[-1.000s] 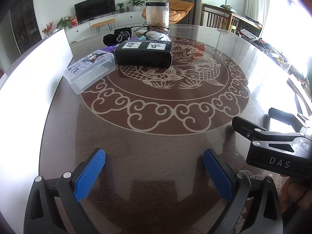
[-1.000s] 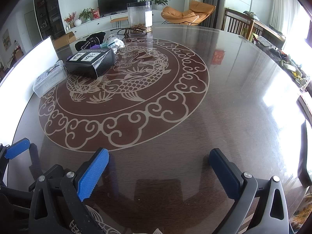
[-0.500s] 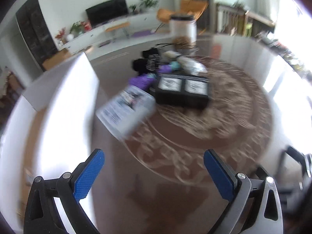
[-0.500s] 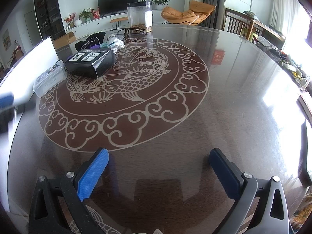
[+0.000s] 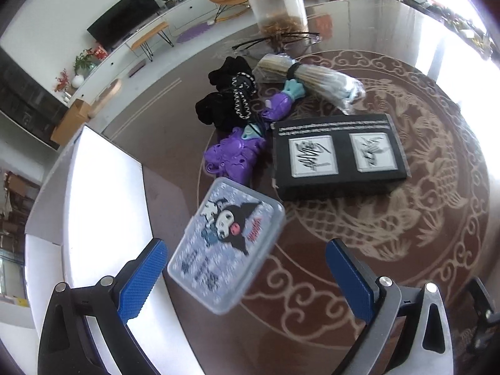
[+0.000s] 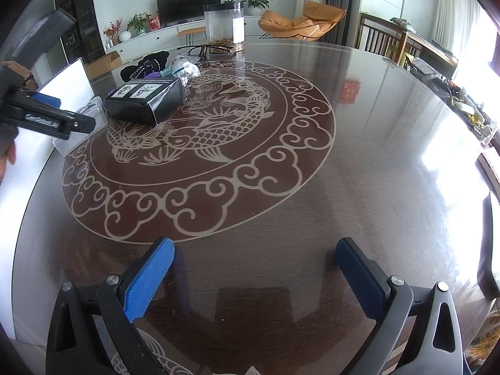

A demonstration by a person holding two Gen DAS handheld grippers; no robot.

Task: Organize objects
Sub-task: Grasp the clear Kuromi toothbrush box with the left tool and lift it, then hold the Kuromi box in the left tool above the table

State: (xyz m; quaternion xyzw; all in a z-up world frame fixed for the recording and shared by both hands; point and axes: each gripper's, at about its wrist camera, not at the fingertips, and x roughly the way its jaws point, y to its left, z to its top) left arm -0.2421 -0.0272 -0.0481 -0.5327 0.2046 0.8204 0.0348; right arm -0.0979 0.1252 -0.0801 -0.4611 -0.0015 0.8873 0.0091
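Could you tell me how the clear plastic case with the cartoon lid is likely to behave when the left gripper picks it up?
The clear plastic case looks rigid and probably light. Its glossy walls may slip between the pads. Lying flat, it seems unlikely to roll.

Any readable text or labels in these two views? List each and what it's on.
None reads cleanly.
Clear plastic case: red word beside the cartoon figure, blurred.
Black box: two white labels, black scrawl, illegible.
Left gripper: embossed lettering on its arm, too small.
Red reflection on the table: unreadable.
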